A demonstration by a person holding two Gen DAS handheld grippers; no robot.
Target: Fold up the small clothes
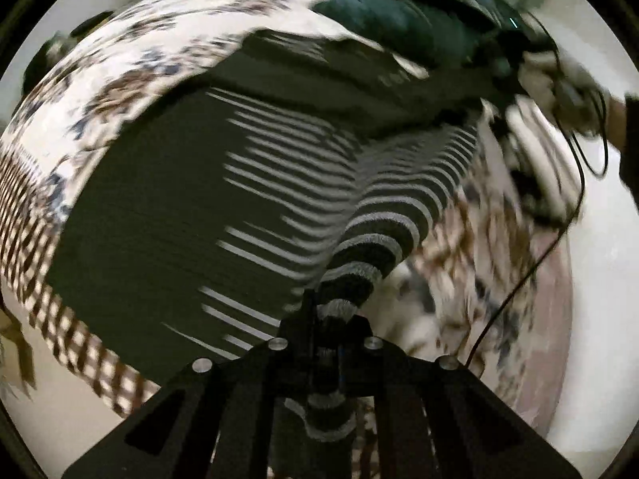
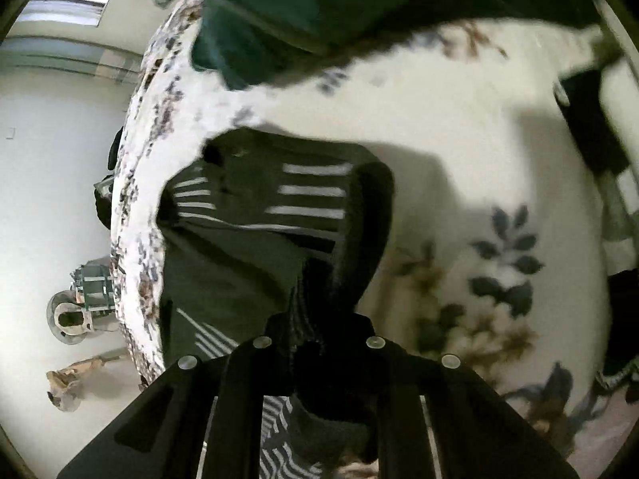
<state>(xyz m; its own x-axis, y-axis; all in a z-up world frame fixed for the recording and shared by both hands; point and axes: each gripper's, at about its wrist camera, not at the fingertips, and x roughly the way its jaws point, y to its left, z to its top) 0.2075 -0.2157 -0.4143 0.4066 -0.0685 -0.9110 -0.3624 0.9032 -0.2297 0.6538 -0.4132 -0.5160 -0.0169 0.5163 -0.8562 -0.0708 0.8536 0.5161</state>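
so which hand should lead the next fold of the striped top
Left, probably. The left tool is shut on a striped cuff of the dark striped garment, a free end that can swing across. The right tool pinches a dark bunched fold, better as an anchor.

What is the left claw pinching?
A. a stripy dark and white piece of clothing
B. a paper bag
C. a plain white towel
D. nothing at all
A. In the left wrist view the left claw is shut on a fold of the stripy dark and white garment, which stretches away from it over the flowery sheet.
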